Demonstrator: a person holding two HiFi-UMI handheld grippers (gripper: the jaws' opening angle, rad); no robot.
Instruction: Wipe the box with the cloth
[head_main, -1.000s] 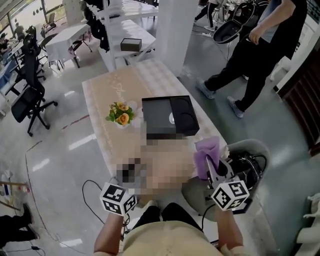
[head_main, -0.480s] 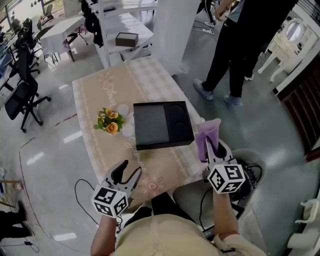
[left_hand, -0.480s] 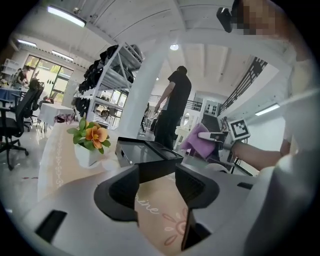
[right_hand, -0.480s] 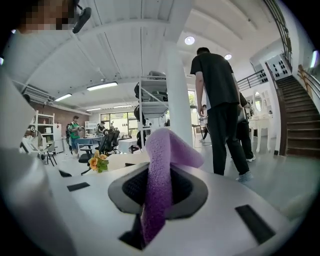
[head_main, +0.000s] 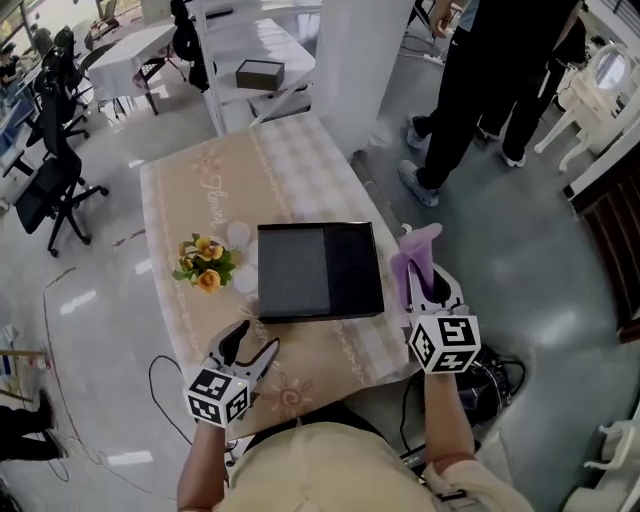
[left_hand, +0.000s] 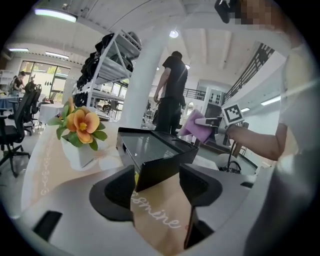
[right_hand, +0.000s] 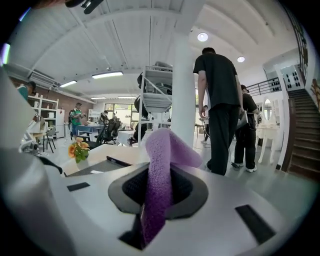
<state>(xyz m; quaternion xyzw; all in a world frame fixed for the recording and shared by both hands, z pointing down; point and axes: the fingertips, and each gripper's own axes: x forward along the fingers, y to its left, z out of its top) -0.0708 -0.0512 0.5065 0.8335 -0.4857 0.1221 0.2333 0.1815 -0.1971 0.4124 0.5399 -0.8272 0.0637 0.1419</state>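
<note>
While the flat, matte-black rectangular box lies on the cloth-covered table, the right gripper is clamped on the fuzzy purple cloth at the table's right edge. The left gripper has just opened its jaws wide; they hold nothing, near the box's near-left corner. Potted flowers stand left of the box.

A glossy grey floor spreads around a table under a beige patterned cloth, with a broad white pillar just beyond its far end and a white shelving rack beside that. Black office chairs stand to the left and a person in dark clothes stands on the right. Strip lights and a round lamp shine from the white ceiling, and a staircase rises at the far right.
</note>
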